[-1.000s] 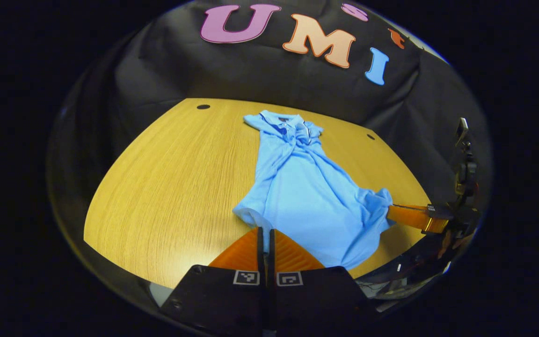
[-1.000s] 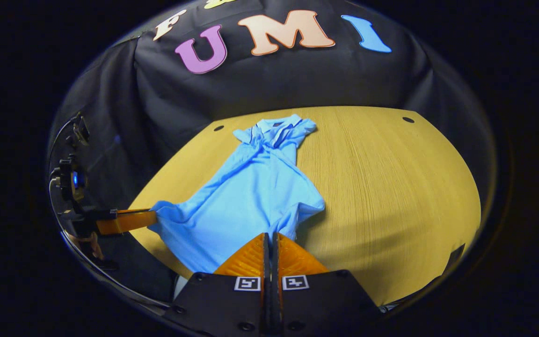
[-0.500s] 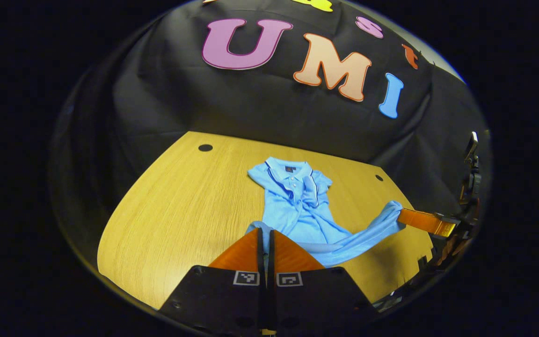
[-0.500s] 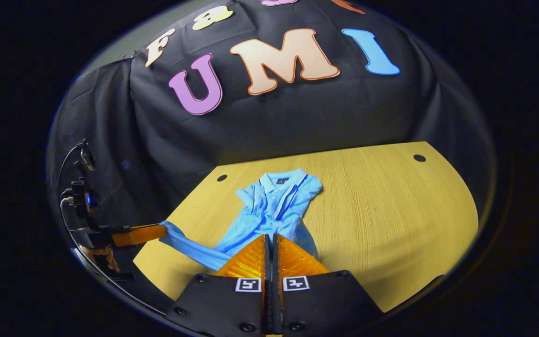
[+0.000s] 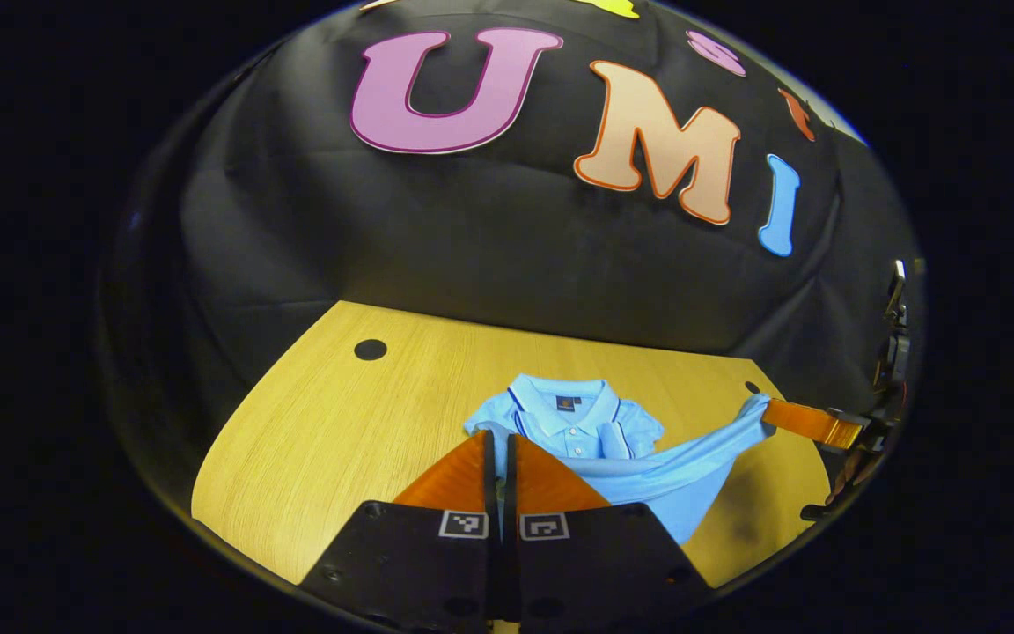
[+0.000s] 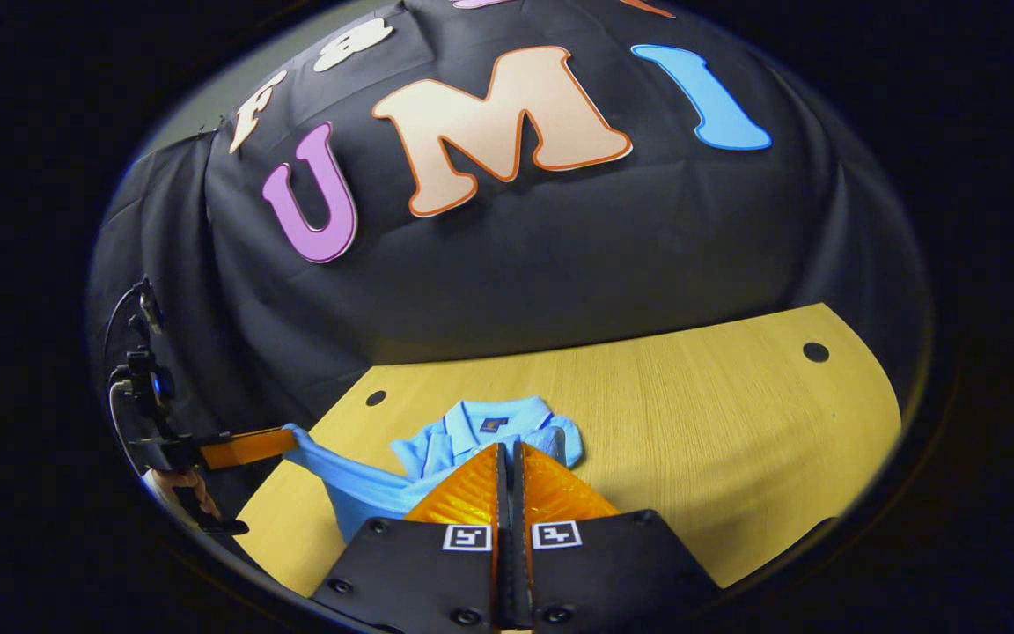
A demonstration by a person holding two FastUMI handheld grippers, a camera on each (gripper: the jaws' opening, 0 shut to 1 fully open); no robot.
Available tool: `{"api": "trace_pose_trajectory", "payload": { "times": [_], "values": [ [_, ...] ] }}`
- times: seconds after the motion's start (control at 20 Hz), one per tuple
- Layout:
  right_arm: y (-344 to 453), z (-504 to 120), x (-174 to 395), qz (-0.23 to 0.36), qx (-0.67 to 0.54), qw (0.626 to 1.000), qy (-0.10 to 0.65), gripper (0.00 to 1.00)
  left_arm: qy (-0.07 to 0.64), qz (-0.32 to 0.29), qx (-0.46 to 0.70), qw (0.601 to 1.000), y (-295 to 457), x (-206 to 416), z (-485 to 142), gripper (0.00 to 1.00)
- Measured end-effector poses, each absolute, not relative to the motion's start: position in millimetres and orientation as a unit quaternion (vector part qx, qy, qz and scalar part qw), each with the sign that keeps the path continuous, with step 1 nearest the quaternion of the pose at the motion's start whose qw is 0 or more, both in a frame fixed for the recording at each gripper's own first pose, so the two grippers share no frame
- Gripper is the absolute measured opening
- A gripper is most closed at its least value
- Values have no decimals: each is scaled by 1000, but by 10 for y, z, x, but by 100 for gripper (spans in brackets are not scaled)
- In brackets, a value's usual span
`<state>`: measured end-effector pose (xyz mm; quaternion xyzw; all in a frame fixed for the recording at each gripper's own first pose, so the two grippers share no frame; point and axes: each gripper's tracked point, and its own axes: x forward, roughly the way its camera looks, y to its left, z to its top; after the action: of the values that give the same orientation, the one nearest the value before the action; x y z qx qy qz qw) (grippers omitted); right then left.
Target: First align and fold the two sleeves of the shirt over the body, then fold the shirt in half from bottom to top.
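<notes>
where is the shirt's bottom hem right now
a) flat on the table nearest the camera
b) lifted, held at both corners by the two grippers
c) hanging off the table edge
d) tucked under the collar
b: the left gripper and right gripper each pinch a hem corner of the shirt, and the hem stretches between them above the table.

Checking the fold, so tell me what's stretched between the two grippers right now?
The shirt's bottom hem spans from the left gripper to the right gripper, raised above the collar, in the left gripper view.
</notes>
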<state>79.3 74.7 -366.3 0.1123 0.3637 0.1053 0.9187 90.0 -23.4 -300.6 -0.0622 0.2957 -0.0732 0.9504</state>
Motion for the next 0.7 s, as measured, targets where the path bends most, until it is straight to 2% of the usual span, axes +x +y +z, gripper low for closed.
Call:
{"api": "trace_pose_trajectory", "payload": {
  "times": [0.35,0.5,0.6,0.7],
  "values": [
    [674,-4683,1295,86,97,904,407,2,329,-47,-37,942,-234,1548,-3769,0],
    [605,-4769,1373,82,84,910,398,4,311,-15,-34,950,-132,1686,-3806,0],
    [625,-4480,1434,92,76,926,358,51,282,-14,-35,959,-150,1669,-3540,11],
    [578,-3965,1373,91,47,947,305,99,245,-16,-18,969,-140,1690,-3143,70]
  ]
}}
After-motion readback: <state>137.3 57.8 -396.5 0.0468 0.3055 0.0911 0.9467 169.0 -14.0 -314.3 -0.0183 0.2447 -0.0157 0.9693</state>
